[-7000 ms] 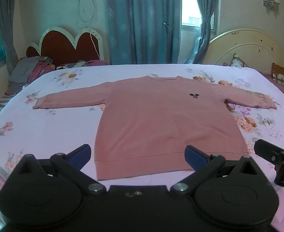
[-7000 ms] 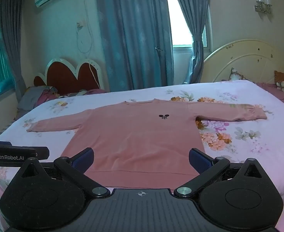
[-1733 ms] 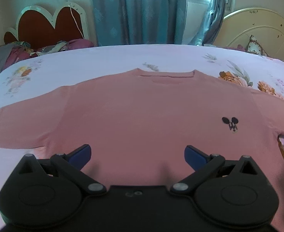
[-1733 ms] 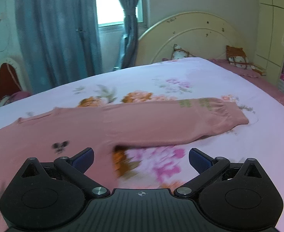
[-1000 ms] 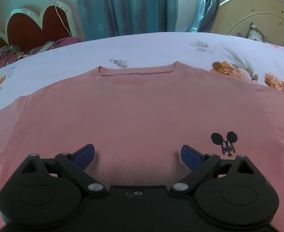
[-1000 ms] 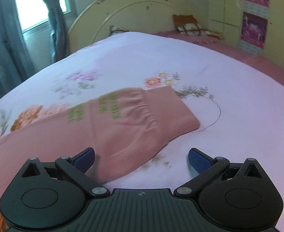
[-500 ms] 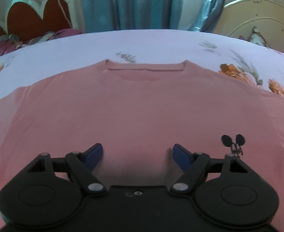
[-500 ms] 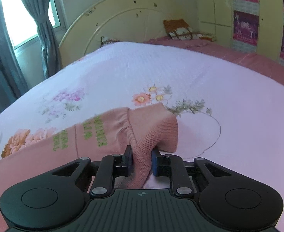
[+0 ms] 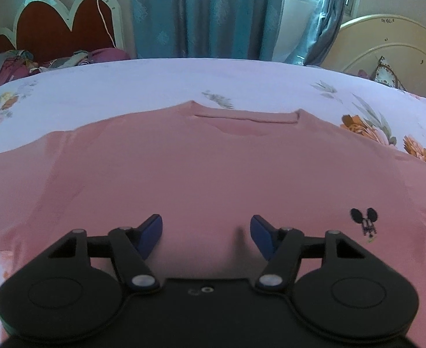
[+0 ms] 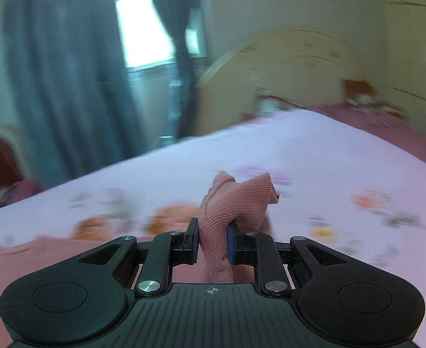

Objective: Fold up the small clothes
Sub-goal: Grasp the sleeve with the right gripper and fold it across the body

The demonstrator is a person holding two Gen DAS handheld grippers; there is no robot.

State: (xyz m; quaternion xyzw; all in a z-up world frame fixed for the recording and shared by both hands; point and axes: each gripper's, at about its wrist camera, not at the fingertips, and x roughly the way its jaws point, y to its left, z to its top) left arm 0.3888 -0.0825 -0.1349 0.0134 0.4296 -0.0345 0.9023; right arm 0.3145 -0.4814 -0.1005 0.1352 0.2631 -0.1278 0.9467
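Note:
A pink long-sleeved sweater lies flat, chest up, on the floral bedsheet, with a small black mouse logo at its right. My left gripper hovers low over the sweater's chest below the neckline; its jaws are closing, about half apart, and the pads press on nothing. In the right wrist view my right gripper is shut on the sweater's ribbed sleeve cuff, which is lifted off the sheet and sticks up between the blue pads. The rest of that sleeve hangs below, hidden by the gripper body.
Blue curtains and a window stand behind the bed. A red scalloped headboard with piled clothes is at the far left. A cream arched headboard with cushions is at the far right. The right wrist view is blurred by motion.
My right gripper closed on the sleeve cuff, then lifted it off the sheet and swung left. My left gripper's jaws narrowed while it drifted over the sweater's chest.

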